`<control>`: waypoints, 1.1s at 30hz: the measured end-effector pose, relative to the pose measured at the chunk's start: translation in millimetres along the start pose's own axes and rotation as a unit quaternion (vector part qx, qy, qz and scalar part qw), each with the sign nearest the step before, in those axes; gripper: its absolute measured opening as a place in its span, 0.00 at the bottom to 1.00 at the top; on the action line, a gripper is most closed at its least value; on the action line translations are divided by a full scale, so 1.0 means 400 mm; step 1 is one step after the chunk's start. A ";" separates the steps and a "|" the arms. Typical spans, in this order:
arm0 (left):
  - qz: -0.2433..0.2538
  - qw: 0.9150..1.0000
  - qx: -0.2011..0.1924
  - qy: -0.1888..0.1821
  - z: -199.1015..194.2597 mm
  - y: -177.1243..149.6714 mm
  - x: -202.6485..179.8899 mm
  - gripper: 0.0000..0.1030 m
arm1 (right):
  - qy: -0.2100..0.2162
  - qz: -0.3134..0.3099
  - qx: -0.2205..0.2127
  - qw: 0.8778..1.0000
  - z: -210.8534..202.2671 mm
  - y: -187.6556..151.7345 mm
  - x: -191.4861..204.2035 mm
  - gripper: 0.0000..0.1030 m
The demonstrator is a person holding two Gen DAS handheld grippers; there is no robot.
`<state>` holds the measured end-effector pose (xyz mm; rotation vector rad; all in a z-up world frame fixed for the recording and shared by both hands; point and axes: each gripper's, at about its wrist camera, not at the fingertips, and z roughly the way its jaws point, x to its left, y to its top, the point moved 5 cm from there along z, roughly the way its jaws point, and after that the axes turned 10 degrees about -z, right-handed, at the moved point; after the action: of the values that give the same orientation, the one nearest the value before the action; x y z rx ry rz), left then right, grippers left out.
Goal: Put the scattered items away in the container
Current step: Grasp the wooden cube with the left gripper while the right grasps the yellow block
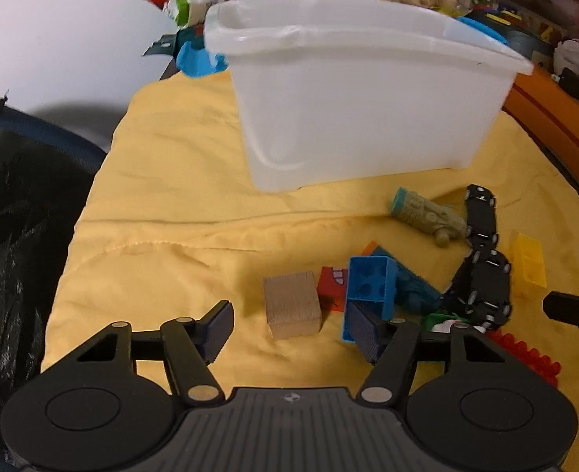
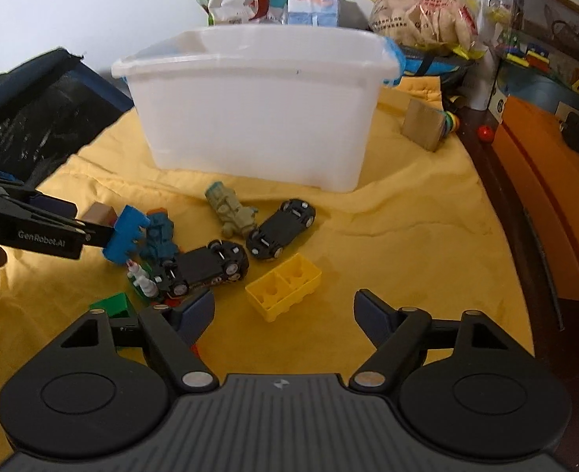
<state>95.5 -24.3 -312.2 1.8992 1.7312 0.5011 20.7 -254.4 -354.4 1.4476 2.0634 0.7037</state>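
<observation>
The left gripper (image 1: 295, 328) is seen with its jaws well apart and nothing clamped; a wooden cube (image 1: 292, 304) lies between the fingers, slightly ahead of the pads, with a gap on each side. The right-hand finger is set against a blue building block (image 1: 368, 293), though contact cannot be confirmed. In the right wrist view the left gripper's tip is shown right at this blue block.

The right gripper (image 2: 284, 316) is likewise held wide open and empty. A yellow building block (image 2: 284, 286) lies just ahead of it, between the line of the fingers and a little left of centre, its long axis running diagonally from lower left to upper right. This gripper is judged the nearer one to the yellow block, the left one to the cube.

Beyond, two black toy cars (image 2: 250, 251) lie upside down close together, beside a grey-green toy vehicle (image 2: 232, 210). The white container (image 2: 258, 106) stands farther back on the yellow cloth (image 2: 407, 228), open at the top. Bare cloth is left to the right of the yellow block, while the left side is crowded by the cars
</observation>
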 end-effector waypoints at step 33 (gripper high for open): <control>0.014 1.000 -0.012 -0.002 0.008 -0.011 -0.011 0.33 | -0.049 0.052 0.009 0.997 0.066 0.011 0.015 0.53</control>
<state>93.2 -28.7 -317.1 1.9081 1.6916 0.5253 39.6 -244.1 -371.6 1.5777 1.9370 0.6431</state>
